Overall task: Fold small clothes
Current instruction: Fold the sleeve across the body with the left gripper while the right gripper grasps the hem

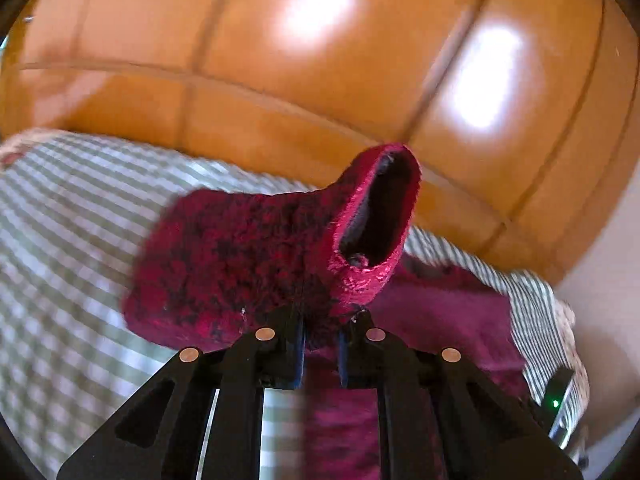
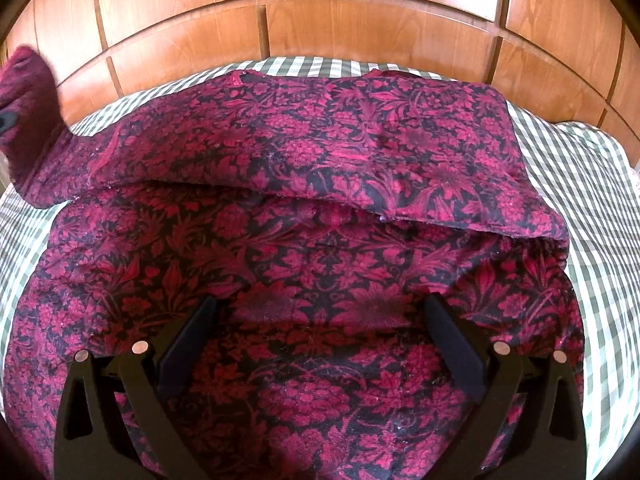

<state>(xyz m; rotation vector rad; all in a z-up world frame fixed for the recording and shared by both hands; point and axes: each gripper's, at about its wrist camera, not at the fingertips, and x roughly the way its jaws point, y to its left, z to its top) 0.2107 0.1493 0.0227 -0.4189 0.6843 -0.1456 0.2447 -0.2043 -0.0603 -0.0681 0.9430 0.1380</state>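
A dark red garment with a black floral pattern (image 2: 320, 208) lies spread on the checked bed cover, its upper part folded over the lower. My left gripper (image 1: 322, 320) is shut on the garment's sleeve (image 1: 248, 256) and holds it above the bed, with the cuff opening (image 1: 376, 216) turned toward the camera. The same raised sleeve (image 2: 24, 80) shows at the far left edge of the right wrist view. Over the lower middle of the garment my right gripper (image 2: 320, 304) stands open, and nothing is between its fingers.
The green-and-white checked bed cover (image 2: 580, 184) surrounds the garment. A glossy wooden panelled headboard (image 2: 360, 20) rises behind the bed. A dark device with a green light (image 1: 556, 400) sits at the right edge of the left wrist view.
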